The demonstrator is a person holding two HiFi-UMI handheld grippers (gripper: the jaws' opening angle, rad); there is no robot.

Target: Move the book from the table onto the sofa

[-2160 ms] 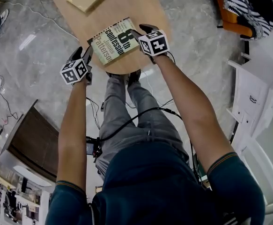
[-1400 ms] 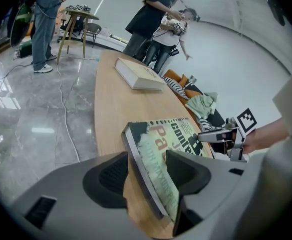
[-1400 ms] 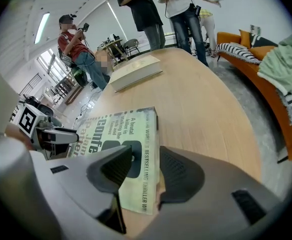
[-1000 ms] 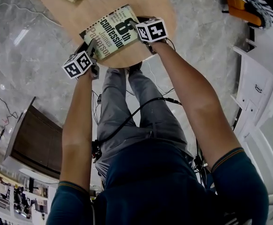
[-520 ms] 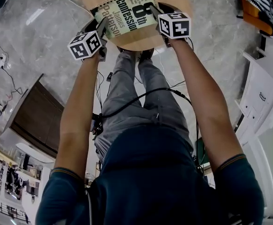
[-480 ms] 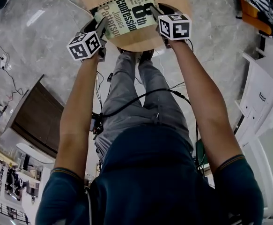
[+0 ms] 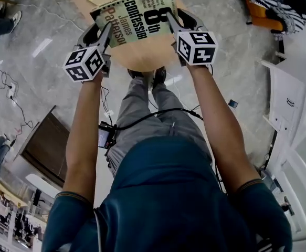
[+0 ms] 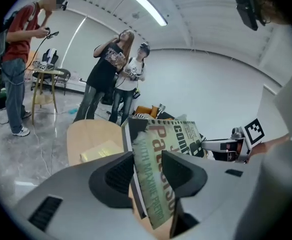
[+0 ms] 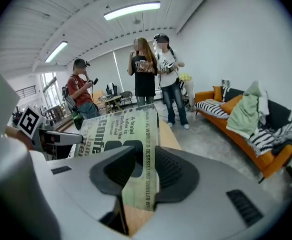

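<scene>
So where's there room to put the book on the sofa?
The sofa is mostly crowded: a striped cushion at one end, then a green cloth and dark clothes piled along it. The barest patch is the orange strip between cushion and cloth, maybe tight for the book.

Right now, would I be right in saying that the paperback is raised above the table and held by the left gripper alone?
Not quite: both grippers hold it. The right gripper view shows the right gripper shut on one edge of the paperback, while the left gripper clamps the opposite edge. The book is indeed raised above the table.
</scene>
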